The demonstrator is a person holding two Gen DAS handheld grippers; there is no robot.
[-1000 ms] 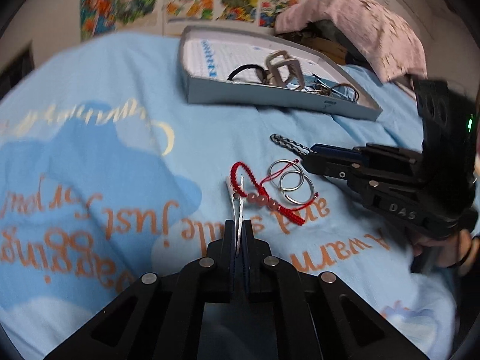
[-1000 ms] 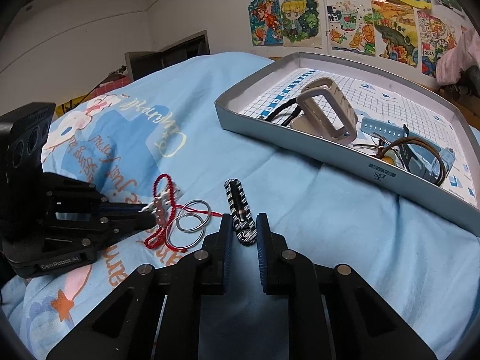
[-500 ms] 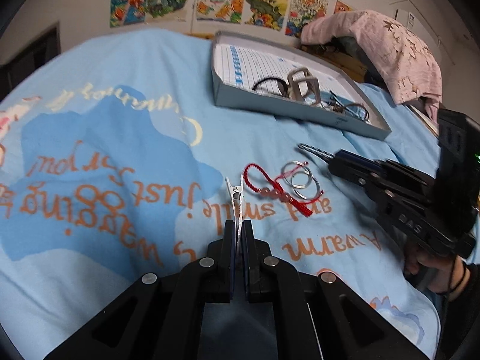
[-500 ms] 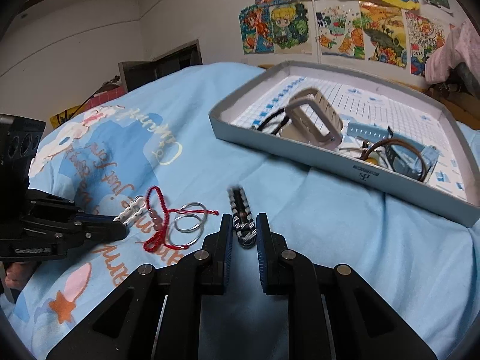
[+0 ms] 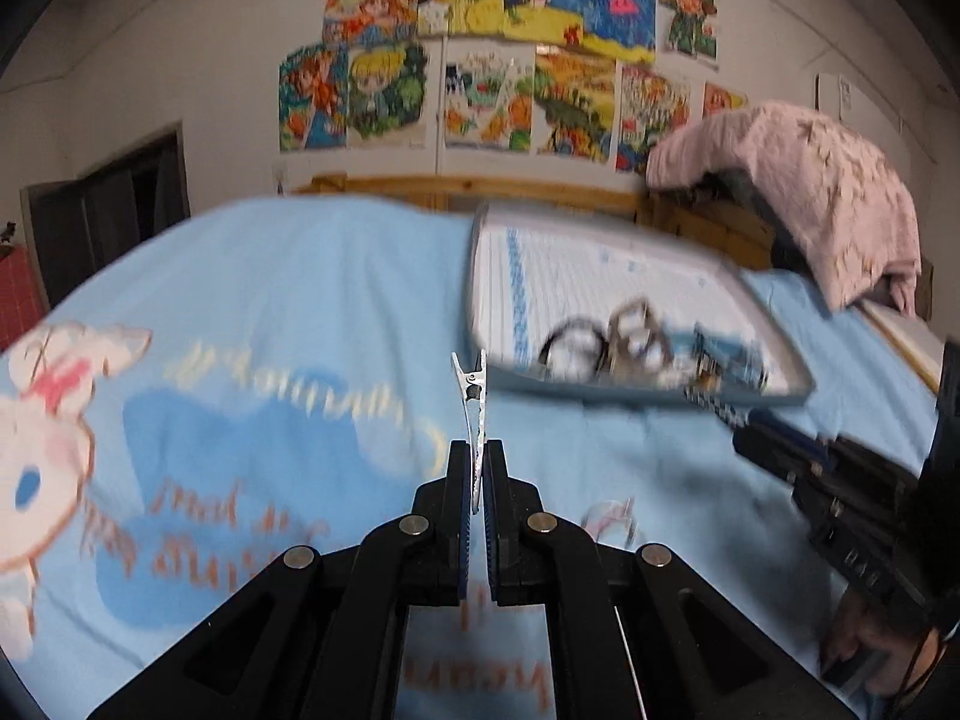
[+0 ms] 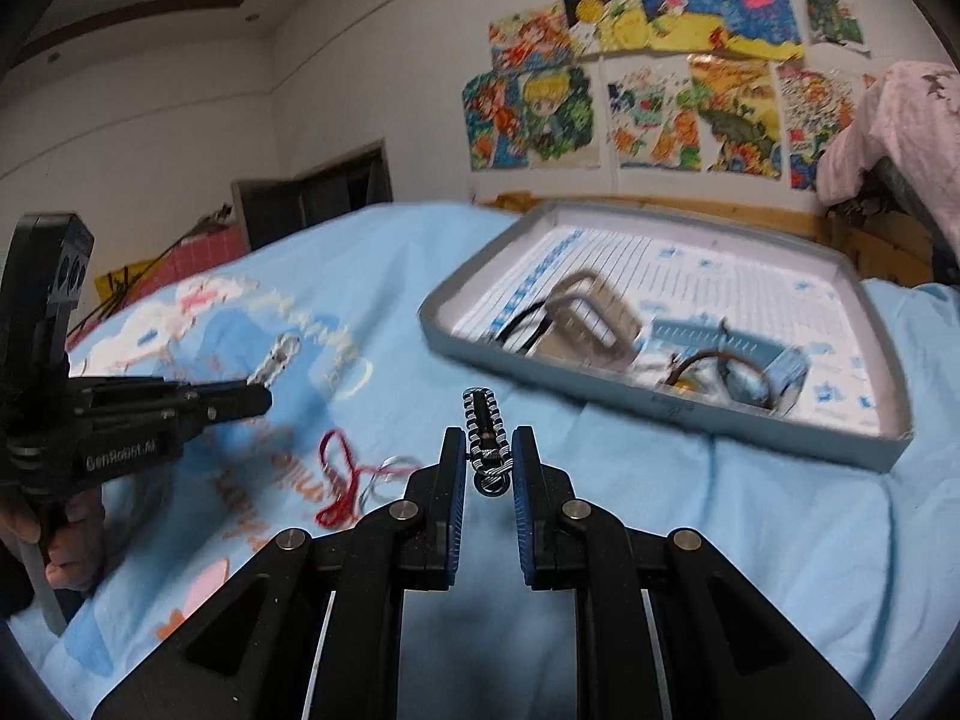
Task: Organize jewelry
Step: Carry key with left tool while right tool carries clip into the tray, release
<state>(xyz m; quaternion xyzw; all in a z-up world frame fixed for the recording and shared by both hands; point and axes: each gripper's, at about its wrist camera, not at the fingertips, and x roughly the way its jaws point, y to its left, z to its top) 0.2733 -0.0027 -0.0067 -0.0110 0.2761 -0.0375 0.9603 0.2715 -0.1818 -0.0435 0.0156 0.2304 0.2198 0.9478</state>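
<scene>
My left gripper [image 5: 478,468] is shut on a silver hair clip [image 5: 471,396] and holds it up above the blue bedspread; the clip also shows in the right wrist view [image 6: 277,357]. My right gripper [image 6: 489,450] is shut on a black-and-white braided clip [image 6: 485,432], lifted off the bed. A grey tray [image 6: 864,444] holds a beige buckle [image 6: 585,315], a black band, a blue piece and a brown ring. A red cord bracelet [image 6: 336,480] with silver rings [image 6: 390,471] lies on the bedspread to the left of my right gripper.
The light blue bedspread [image 5: 300,276] has orange lettering and a cartoon print. A pink garment [image 5: 810,192] hangs over furniture behind the tray. A wooden bed frame [image 5: 540,189] and a poster-covered wall stand at the back.
Both grippers have risen from the bedspread with their clips and tilted up toward the tray. The red bracelet and rings stay on the bed.
</scene>
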